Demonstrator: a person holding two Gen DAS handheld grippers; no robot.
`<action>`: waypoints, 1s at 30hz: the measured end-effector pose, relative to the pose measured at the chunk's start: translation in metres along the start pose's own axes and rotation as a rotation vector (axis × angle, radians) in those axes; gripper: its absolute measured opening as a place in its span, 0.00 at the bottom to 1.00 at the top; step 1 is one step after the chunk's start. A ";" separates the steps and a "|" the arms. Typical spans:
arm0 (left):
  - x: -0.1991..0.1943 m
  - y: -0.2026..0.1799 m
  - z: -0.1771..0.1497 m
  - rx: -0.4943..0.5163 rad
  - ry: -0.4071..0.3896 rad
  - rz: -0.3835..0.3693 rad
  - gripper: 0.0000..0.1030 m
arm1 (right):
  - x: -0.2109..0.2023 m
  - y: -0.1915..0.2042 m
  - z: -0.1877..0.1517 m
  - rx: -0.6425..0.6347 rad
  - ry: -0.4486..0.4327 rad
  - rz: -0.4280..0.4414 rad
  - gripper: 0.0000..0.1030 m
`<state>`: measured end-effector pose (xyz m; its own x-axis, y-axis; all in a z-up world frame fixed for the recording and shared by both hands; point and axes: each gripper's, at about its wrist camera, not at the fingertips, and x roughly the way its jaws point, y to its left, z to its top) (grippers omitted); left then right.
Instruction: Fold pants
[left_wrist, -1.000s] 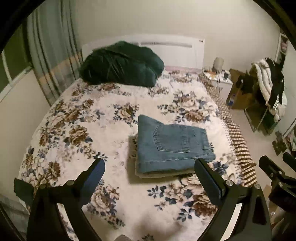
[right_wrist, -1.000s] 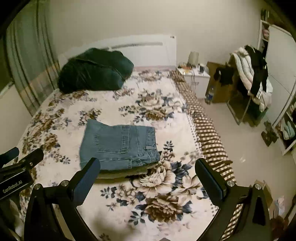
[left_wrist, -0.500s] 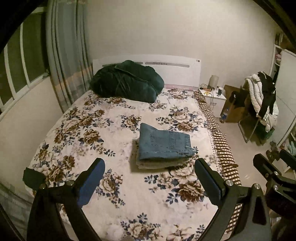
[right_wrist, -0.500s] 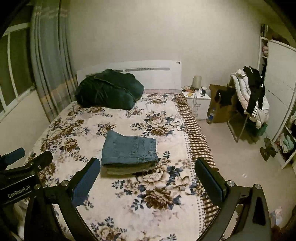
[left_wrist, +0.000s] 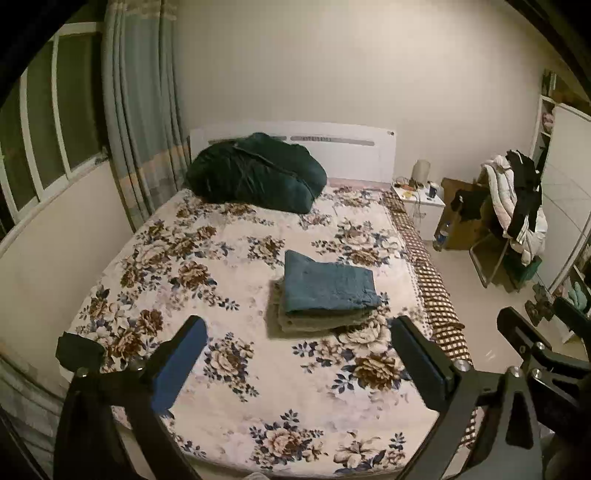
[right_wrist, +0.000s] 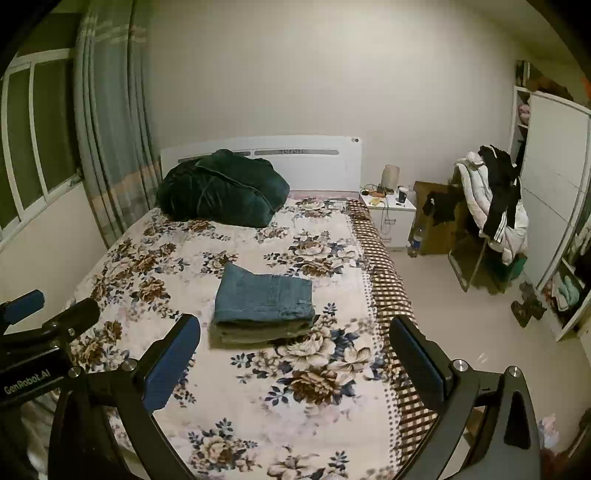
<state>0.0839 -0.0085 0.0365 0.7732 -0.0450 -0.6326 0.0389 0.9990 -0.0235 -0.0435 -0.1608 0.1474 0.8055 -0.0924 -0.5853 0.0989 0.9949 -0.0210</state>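
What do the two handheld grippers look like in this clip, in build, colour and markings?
Both are matte black frames with silver bolts. The left gripper and right gripper each carry two long fingers faced with blue pads. White "GenRobot.AI" lettering marks the side of the left one, seen in the right wrist view. No cables, hands or sleeves show.

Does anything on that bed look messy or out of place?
Little stands out. The folded jeans sit squarely on another folded garment on the bedspread; only the dark green bundle at the headboard is rumpled.
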 end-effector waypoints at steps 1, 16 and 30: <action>-0.001 0.001 -0.001 0.001 -0.004 0.001 1.00 | 0.001 0.000 0.001 -0.003 -0.001 -0.004 1.00; -0.013 0.008 -0.013 0.007 -0.004 0.005 1.00 | 0.004 0.008 0.002 -0.016 -0.001 0.016 1.00; -0.017 0.009 -0.024 0.007 0.003 0.002 1.00 | 0.000 0.006 -0.005 0.010 0.011 0.001 1.00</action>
<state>0.0558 0.0014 0.0284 0.7711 -0.0431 -0.6352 0.0419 0.9990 -0.0169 -0.0457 -0.1548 0.1436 0.7993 -0.0909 -0.5941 0.1042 0.9945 -0.0120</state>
